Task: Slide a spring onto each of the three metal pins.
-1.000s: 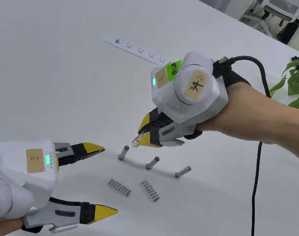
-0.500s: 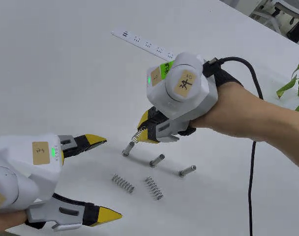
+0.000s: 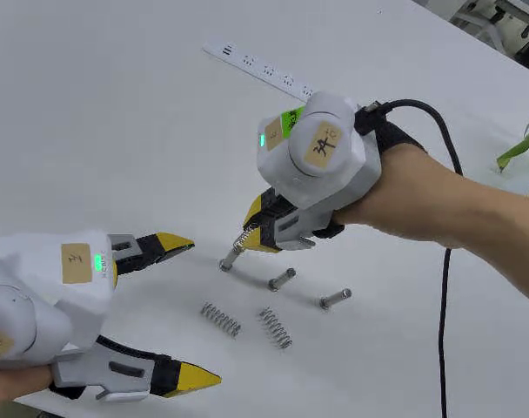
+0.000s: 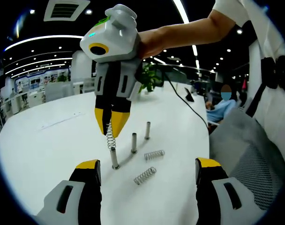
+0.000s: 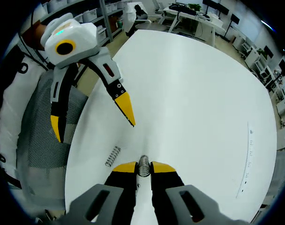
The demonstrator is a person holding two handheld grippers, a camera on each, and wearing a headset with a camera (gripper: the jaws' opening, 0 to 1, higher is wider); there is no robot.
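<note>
So, the right tool (image 3: 251,239) was clamped on 1 spring (image 3: 241,239), which hung out of its tips with the bottom end meeting the top of the nearest pin (image 3: 231,259) straight below. The middle pin (image 3: 281,279) and the far pin (image 3: 334,299) stood bare off to that tool's side on the tabletop (image 3: 117,131). 2 loose springs (image 3: 220,320) lay between those pins and the left tool (image 5: 92,123), whose jaws were spread wide, holding nothing.

White table (image 3: 90,131); three pins (image 3: 282,279) upright; two springs (image 3: 221,320) flat; power strip (image 3: 264,71)
</note>
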